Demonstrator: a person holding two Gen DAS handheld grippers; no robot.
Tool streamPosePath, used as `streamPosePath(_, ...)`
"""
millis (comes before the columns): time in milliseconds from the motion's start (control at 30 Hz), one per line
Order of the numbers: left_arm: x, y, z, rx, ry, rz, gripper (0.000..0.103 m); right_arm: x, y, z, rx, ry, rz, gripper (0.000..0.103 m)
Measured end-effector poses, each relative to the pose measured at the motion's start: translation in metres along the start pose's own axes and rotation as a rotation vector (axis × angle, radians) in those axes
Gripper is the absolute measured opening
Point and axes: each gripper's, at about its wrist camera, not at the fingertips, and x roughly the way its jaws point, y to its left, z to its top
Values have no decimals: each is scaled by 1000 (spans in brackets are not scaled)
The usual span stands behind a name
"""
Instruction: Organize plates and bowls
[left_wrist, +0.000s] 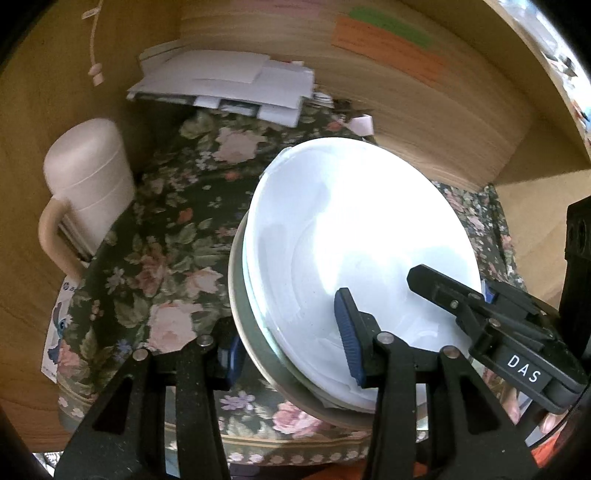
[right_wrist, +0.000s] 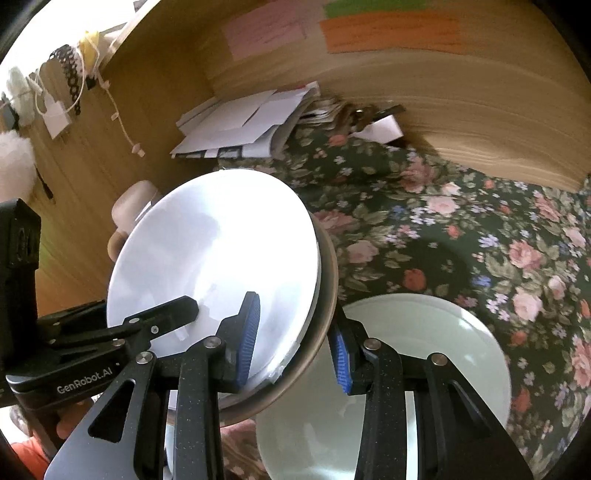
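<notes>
A stack of plates is held tilted above the floral cloth: white plates on top of a grey-rimmed plate. My left gripper is shut on the stack's near edge, one blue pad on the white face, the other under the rim. My right gripper is shut on the same stack from the other side, its pad on the white face. A pale bowl or deep plate lies on the cloth below my right gripper.
A cream lidded mug stands at the left by the wooden wall. Loose white papers lie at the back. A wooden panel with coloured notes rises behind. The floral cloth covers the table.
</notes>
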Motion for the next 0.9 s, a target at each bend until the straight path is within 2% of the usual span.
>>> streamPosePath(433,7,-50,-3,70,19,-62,45,-36,-38,-14,75,-41,-50,33)
streamPosePath(900,29,-87,-16,126,86,-102,44,-50,-75,-37,147,-25,-84,33)
